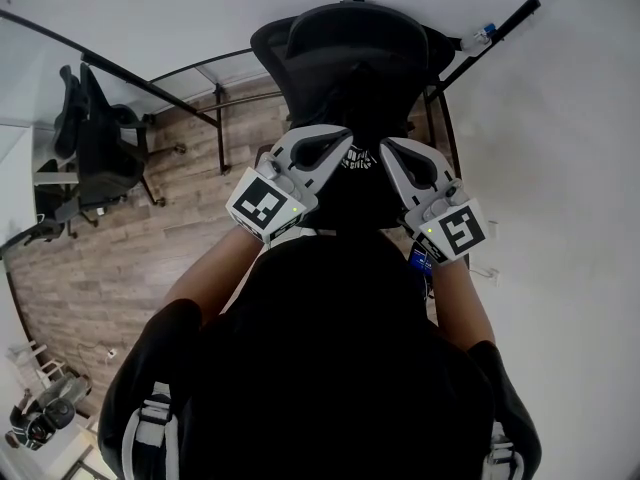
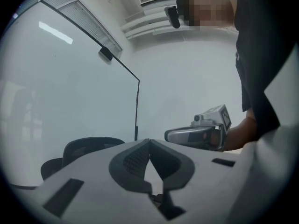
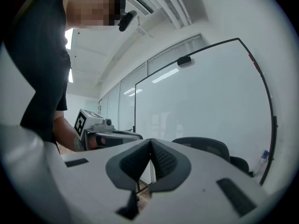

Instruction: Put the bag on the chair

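A black office chair (image 1: pixel 350 48) stands right in front of me, its back at the top of the head view. A dark mass with a white print (image 1: pixel 356 158) sits between the two grippers; I cannot tell whether it is the bag. My left gripper (image 1: pixel 340 140) and right gripper (image 1: pixel 388 146) are held up side by side at chest height, tips angled toward each other. Both are shut with nothing between the jaws. The left gripper view shows its shut tips (image 2: pixel 149 142) and the right gripper (image 2: pixel 201 132) beyond. The right gripper view shows its shut tips (image 3: pixel 150 142), the left gripper (image 3: pixel 100 132) and a chair back (image 3: pixel 203 146).
A second black office chair (image 1: pixel 100 148) stands at the left on the wood floor (image 1: pixel 130 258). Black-framed glass panels (image 1: pixel 220 78) run behind the chairs. A white wall (image 1: pixel 560 168) is at the right. Small gear lies at the lower left (image 1: pixel 45 413).
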Demonstrator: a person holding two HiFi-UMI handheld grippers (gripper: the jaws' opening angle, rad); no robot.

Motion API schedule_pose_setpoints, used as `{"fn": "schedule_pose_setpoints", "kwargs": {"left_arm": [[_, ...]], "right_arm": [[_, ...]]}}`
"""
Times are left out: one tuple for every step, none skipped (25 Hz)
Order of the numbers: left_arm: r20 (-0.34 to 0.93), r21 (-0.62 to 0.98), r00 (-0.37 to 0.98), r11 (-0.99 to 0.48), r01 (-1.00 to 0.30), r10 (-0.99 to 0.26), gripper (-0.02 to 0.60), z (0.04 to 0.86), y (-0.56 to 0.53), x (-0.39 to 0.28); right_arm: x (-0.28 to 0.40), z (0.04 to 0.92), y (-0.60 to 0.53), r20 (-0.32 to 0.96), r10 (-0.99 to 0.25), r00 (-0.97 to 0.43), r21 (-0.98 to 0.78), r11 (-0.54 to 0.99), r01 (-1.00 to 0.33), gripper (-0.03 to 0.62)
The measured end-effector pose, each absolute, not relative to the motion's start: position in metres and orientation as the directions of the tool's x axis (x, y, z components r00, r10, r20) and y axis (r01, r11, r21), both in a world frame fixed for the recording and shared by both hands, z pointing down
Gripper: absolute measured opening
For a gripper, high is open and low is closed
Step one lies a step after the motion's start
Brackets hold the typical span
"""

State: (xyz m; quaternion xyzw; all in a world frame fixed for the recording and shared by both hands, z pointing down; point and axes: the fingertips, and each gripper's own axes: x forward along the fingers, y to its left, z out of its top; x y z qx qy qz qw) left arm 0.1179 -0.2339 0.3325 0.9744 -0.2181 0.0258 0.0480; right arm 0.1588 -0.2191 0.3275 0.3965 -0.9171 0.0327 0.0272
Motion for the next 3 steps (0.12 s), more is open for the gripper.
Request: {"fn": "schedule_pose_setpoints", "kwargs": {"left_arm": [[0.070,0.082,0.902,-0.899,-0.430,-0.426,0.006,0.3319,-0.2341,0.1180],[0.069,0.081,0.901,-0.898,-0.433,-0.429,0.006,0.3314,-0.2341,0.1181],[0.069,0.079,0.900,-0.896,-0.436,-0.431,0.006,0.3311,-0.2341,0.1182]], "right_arm": [[0.1583,0.3272,-0.2190,0.074,-0.725,-0.685,-0.038,0.684,-0.729,0.001],[0.1578,0.3270,-0.2188,0.073,-0.725,-0.685,-0.037,0.684,-0.728,0.000],[0.1574,0.3268,-0.2185,0.072,-0.725,-0.685,-0.036,0.685,-0.728,0.000]]}}
